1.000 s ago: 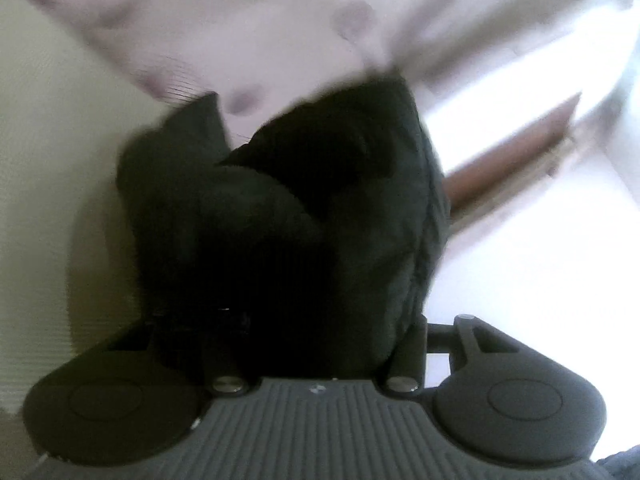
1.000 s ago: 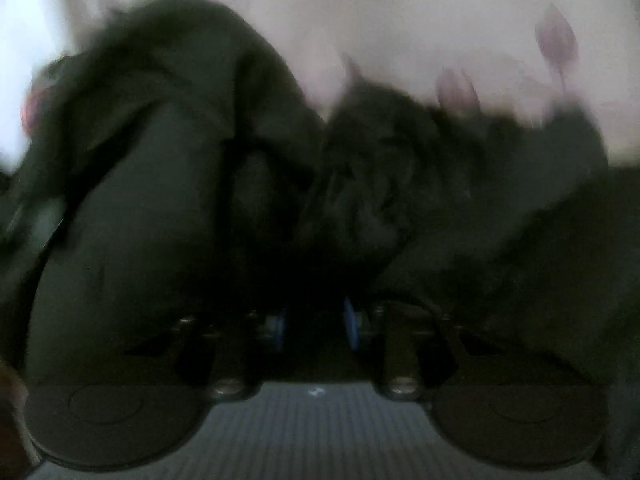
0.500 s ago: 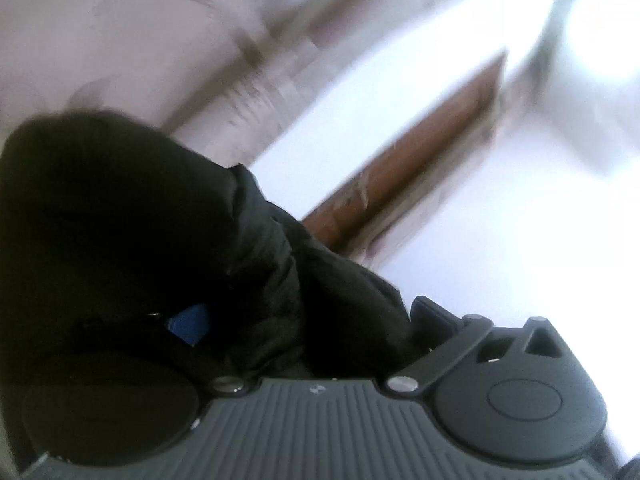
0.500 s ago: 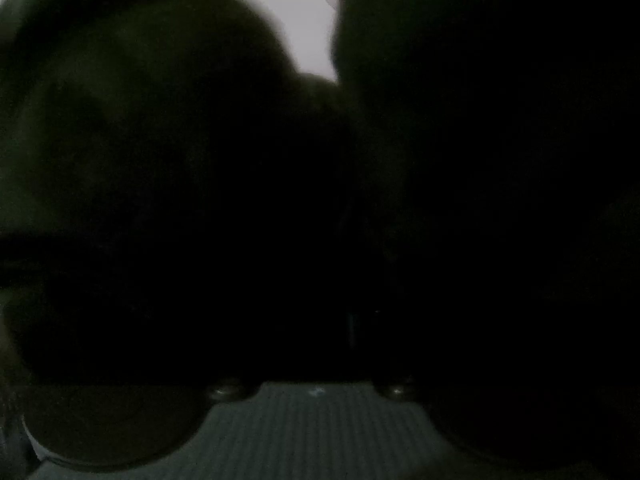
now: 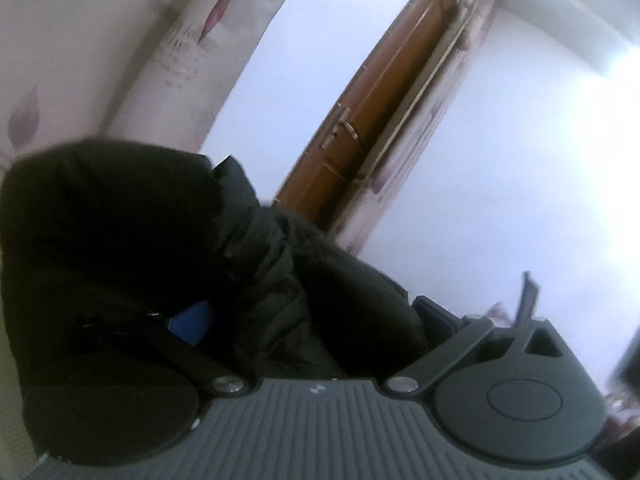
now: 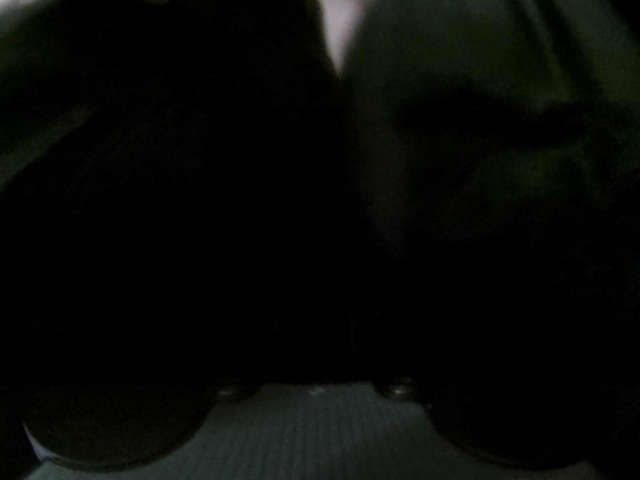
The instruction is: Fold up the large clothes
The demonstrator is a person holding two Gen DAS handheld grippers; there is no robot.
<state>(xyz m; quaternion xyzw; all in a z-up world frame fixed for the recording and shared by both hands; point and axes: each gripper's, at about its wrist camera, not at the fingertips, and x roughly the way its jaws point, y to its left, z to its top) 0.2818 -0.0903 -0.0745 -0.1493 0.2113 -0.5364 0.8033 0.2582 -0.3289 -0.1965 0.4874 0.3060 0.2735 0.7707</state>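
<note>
My left gripper (image 5: 308,320) has its jaws spread wide, having just been opening; the black padded jacket (image 5: 132,240) bulges in the gap between them, covering most of the left finger so that only its blue pad (image 5: 190,322) peeks out, while the right finger (image 5: 436,320) stands clear at the fabric's edge. Neither pad presses the cloth that I can see. What the jacket rests on is hidden beneath it; behind it I make out a pale curtain with purple leaf prints (image 5: 60,60), a brown door (image 5: 376,108) and white wall, all tilted and blurred. From my right wrist almost everything is dark: the jacket (image 6: 460,100) fills the view right up against the lens, leaving a sliver of pale background (image 6: 344,8) at the top edge. My right gripper's fingers are buried in that blackness, and I cannot tell whether they are clamped on the fabric or merely beneath it.
</note>
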